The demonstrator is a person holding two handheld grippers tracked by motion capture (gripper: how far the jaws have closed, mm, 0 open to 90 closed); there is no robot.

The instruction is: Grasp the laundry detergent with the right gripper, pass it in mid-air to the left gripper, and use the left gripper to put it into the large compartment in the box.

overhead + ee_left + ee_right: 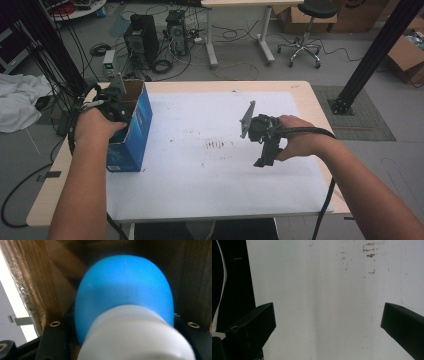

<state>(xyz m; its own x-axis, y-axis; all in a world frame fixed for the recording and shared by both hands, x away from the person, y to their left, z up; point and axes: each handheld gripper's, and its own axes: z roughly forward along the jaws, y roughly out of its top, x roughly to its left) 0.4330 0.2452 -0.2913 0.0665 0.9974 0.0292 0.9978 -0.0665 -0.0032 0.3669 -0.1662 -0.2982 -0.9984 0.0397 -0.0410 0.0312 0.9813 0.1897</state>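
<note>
I judge I am mid-placement: my left hand-held gripper [120, 107] is down inside the open blue box [131, 135] at the desk's [300, 90] left edge, its jaws clamped on a blue bottle with a white cap [125, 297], brown cardboard walls close around it. Next I must lower it to the bottom and release without snagging. My right hand-held gripper [262, 161] hovers over the white sheet [210, 180] right of centre, jaws wide apart, holding nothing.

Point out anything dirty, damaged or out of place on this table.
Brown smudges mark the middle of the white sheet, like dried stains. Otherwise nothing stands out; the blue box stands upright at its left edge.
</note>
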